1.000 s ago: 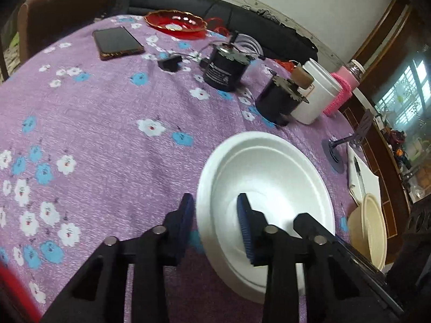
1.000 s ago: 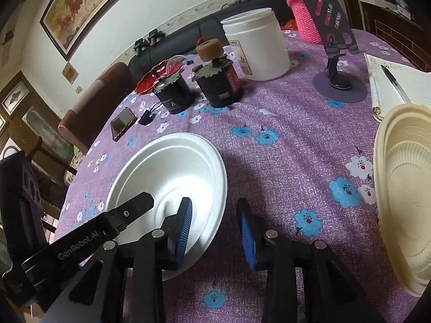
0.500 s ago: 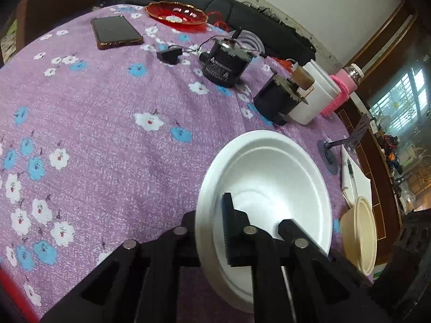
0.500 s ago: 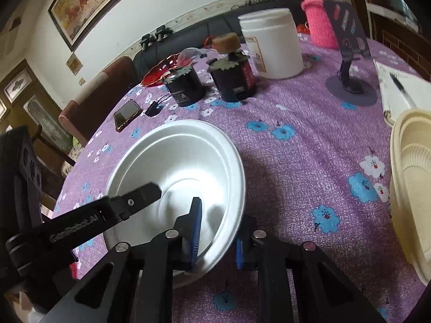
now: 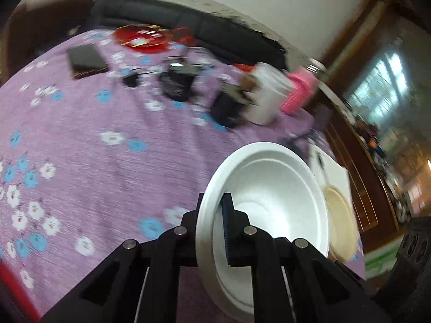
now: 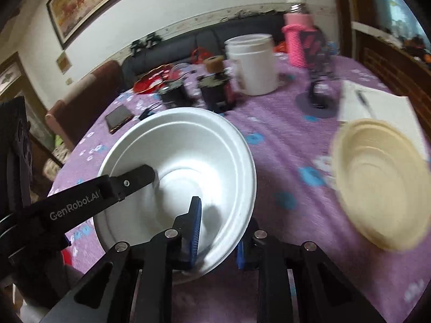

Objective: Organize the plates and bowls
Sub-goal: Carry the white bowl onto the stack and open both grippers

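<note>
Over the purple flowered tablecloth (image 5: 113,167) you are now holding the white foam bowl (image 5: 272,196) with both tools at once. A second ago both sets of jaws were standing apart around its rim while it was resting on the cloth; now your left gripper (image 5: 215,226) is clamped tight on the near-left rim, one finger outside the wall and one inside. Your right gripper (image 6: 215,231) is pinching the opposite rim, its jaws having just been closing on it, with the blue pad (image 6: 195,231) pressed against the inside of the bowl. The bowl is sitting tilted in both views and the background is smearing, so it looks as though you are lifting it off the table, and the pick-up step seems done.

The bowl is lying right at your fingertips, its hollow facing up and away from the cameras. Off to its right, well apart, the cream bowl (image 6: 377,183) is waiting on the cloth just in front of the notebook (image 6: 377,107). That is probably where you are heading, to nest one in the other. Foam rims are crushing easily, so a gentle squeeze is likely enough.
</note>
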Tool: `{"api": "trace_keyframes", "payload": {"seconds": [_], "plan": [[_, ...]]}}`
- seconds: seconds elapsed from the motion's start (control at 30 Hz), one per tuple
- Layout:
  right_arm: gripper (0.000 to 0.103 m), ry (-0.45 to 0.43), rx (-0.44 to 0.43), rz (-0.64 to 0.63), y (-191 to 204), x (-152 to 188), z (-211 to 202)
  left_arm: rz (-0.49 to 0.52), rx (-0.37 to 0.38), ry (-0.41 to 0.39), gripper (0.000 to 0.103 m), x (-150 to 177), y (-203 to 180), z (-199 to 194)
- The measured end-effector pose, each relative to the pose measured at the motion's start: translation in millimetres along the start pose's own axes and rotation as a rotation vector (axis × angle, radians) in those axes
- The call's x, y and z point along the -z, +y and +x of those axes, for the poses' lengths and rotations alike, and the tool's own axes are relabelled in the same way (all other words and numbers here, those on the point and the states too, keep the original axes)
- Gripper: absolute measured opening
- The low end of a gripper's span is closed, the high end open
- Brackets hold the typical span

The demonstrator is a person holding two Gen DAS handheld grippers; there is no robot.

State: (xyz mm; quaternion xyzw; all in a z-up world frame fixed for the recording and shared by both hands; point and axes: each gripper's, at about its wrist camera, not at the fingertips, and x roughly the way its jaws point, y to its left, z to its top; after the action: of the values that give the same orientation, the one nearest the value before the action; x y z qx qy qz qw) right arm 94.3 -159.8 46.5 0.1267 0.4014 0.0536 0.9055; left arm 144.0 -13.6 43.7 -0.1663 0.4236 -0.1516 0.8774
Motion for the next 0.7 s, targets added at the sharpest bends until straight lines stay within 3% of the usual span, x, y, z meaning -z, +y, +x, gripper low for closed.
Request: {"api": "trace_keyframes", "payload": {"seconds": [0.2,0.33,0.47,0.7], "plan": [[0.023,-0.049,-0.027,0.085,-22.7,14.5,-72.6,0.165,0.054,-0.085,0.01,26.1,-54.0,-57.5],[0.022,-0.093,-0.085,0.038,-0.9,23.5,-109.5,0.181,0.016,-0.178,0.01,44.3,-50.7,-112.7],[0.022,-0.093,-0.184,-0.074,64.1,38.0,-117.5,0.13,-0.093,-0.24,0.01,57.8,-11.3,-163.5],[0.023,-0.006,-0.363,-0.251,176.8,67.2,-92.7,-0.103,-0.274,-0.281,0.011,71.7,100.2,-241.9]]}}
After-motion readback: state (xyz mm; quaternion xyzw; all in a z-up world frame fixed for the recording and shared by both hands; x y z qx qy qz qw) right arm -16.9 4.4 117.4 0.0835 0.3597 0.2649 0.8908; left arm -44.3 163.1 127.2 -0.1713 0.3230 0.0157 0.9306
